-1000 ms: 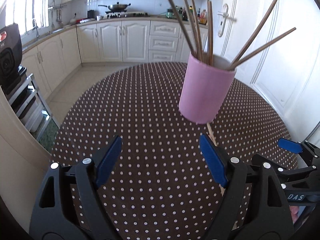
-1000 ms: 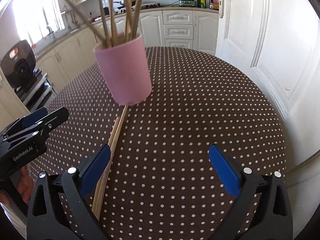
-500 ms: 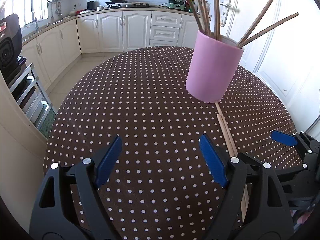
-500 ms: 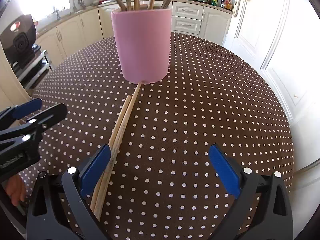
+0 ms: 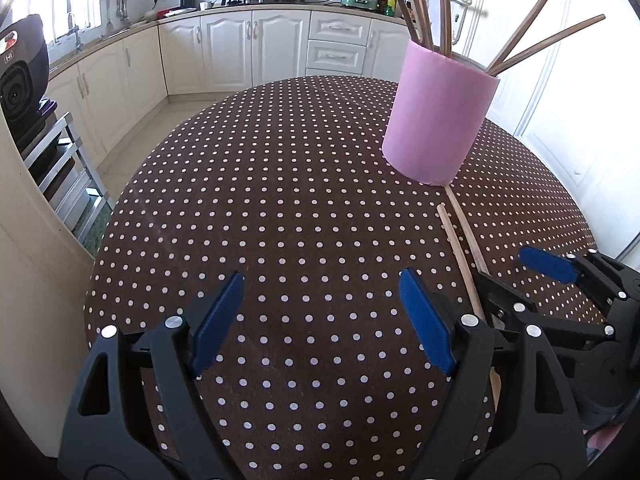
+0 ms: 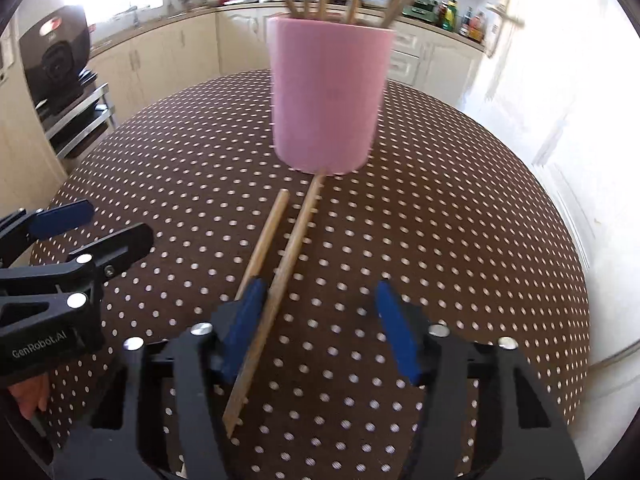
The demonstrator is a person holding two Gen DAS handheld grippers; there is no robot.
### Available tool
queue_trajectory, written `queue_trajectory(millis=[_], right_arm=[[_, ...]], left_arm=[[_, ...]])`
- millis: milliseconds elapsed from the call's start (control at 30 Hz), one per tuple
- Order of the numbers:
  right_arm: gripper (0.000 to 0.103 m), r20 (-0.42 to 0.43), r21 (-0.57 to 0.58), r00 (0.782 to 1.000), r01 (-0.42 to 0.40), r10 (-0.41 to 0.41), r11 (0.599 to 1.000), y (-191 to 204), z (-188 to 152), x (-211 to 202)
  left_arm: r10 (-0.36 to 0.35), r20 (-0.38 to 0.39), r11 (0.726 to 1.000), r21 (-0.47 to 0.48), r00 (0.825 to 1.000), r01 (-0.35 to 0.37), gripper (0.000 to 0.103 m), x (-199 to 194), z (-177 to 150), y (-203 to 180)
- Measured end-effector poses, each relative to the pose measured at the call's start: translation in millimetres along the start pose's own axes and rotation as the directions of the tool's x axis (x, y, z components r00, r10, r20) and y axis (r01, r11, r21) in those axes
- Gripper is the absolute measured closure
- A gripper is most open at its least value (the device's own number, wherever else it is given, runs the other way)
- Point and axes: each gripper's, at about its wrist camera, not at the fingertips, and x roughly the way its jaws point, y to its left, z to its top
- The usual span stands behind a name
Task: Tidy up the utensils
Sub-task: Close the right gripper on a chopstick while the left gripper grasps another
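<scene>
A pink cup [image 5: 436, 120] [image 6: 328, 96] holding several wooden chopsticks stands on the brown dotted tablecloth [image 5: 280, 200] [image 6: 440, 220]. Two loose chopsticks lie side by side in front of it, the left chopstick [image 5: 454, 240] [image 6: 268, 236] and the right chopstick [image 5: 472, 244] [image 6: 296, 236]. My right gripper [image 6: 320, 328] [image 5: 520, 280] is low over their near ends with its jaws closing. The right chopstick runs between the pads, close to the left one and clear of the other; the left chopstick passes outside that left pad. My left gripper [image 5: 322, 320] [image 6: 92, 232] hovers open over bare cloth to the left, holding nothing.
The round table's edge curves close on the right and left. White cabinets [image 5: 256, 48] and a counter with a stove run along the back, a white door [image 5: 560, 80] is at the right, and a black appliance [image 5: 20, 80] sits on a metal rack at the left.
The right gripper's jaws have narrowed, and it has slid left and rolled so one loose chopstick now lies between its pads. The left gripper has dipped slightly and stays open.
</scene>
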Motion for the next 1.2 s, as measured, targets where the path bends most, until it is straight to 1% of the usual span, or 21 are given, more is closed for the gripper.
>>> queue_trajectory(millis=[33,67,100,133,167,200,267,300,400,633,700,767,833,867,900,933,1000,1067,1133,1167,1200], right_arm=[[0.061,-0.003,0.0,1.0,-0.016,0.016,1.0,0,2,1],[0.07,-0.005,0.013,0.999,-0.033,0.033,0.999,1,5,3],[0.084,-0.003,0.02,0.999,-0.042,0.042,0.999,0,5,4],[0.091,0.001,0.019,0.999,-0.038,0.038,0.999,2,5,4],[0.094,0.009,0.014,1.0,-0.02,0.02,1.0,4,5,4],[0.095,0.017,0.018,1.0,-0.016,0.015,1.0,3,3,3],[0.098,0.022,0.055,0.999,-0.035,0.034,0.998,-2,0,0],[0.098,0.023,0.077,0.999,-0.05,0.049,0.996,-7,-2,-3],[0.098,0.025,0.104,0.998,-0.059,0.056,0.993,-15,-9,-8],[0.098,0.02,0.166,0.999,-0.051,0.048,0.985,-36,-27,-22],[0.098,0.023,0.181,0.999,-0.051,0.048,0.982,-39,-27,-23],[0.098,0.018,0.207,0.999,-0.044,0.042,0.977,-48,-27,-22],[0.095,0.013,0.219,0.999,-0.04,0.038,0.975,-51,-25,-22],[0.092,0.015,0.217,0.999,-0.032,0.029,0.976,-53,-23,-21],[0.087,0.018,0.215,1.0,-0.027,0.024,0.976,-55,-22,-22],[0.086,0.019,0.212,1.0,-0.022,0.018,0.977,-57,-22,-22],[0.08,0.014,0.209,1.0,-0.018,0.015,0.978,-62,-19,-20],[0.077,0.012,0.212,1.0,-0.018,0.016,0.977,-66,-17,-19],[0.076,0.011,0.208,1.0,-0.012,0.009,0.978,-70,-16,-17],[0.076,0.008,0.208,1.0,-0.007,0.006,0.978,-71,-15,-16],[0.076,0.006,0.209,1.0,-0.011,0.01,0.978,-72,-15,-14]], left_arm=[[0.0,-0.003,1.0,-0.005,1.0,0.0,0.024,1,0,0],[-0.002,-0.007,1.0,-0.01,1.0,0.002,0.024,1,0,0],[-0.004,-0.008,1.0,-0.013,1.0,0.004,0.024,1,1,0],[-0.008,-0.009,1.0,-0.017,1.0,0.007,0.024,1,2,0],[-0.012,-0.008,1.0,-0.017,1.0,0.012,0.024,0,2,-1],[-0.015,-0.007,1.0,-0.017,1.0,0.015,0.024,0,2,-1],[-0.02,-0.007,1.0,-0.015,1.0,0.02,0.024,-1,1,-5],[-0.024,-0.011,1.0,-0.013,1.0,0.024,0.024,-1,1,-7],[-0.037,-0.016,0.999,0.0,0.999,0.037,0.024,-2,1,-17],[-0.023,-0.075,0.999,0.044,0.997,0.026,0.024,9,-2,-41],[-0.014,-0.07,0.998,0.056,0.997,0.018,0.024,10,-1,-47],[-0.028,-0.079,0.998,0.062,0.997,0.033,0.024,11,1,-54],[-0.048,-0.086,0.996,0.066,0.995,0.054,0.024,13,4,-63],[-0.051,-0.082,0.996,0.073,0.995,0.057,0.024,14,5,-67],[-0.047,-0.079,0.995,0.079,0.996,0.053,0.024,14,3,-73],[-0.035,-0.074,0.996,0.081,0.997,0.041,0.024,16,3,-77],[-0.022,-0.058,0.998,0.062,0.998,0.025,0.024,19,5,-82],[-0.026,-0.042,0.999,0.039,0.999,0.028,0.024,22,8,-86],[-0.051,-0.035,0.998,0.033,0.998,0.052,0.024,22,12,-88],[-0.062,-0.041,0.997,0.034,0.997,0.063,0.026,24,15,-89],[-0.067,-0.047,0.997,0.032,0.997,0.069,0.03,27,18,-88]])
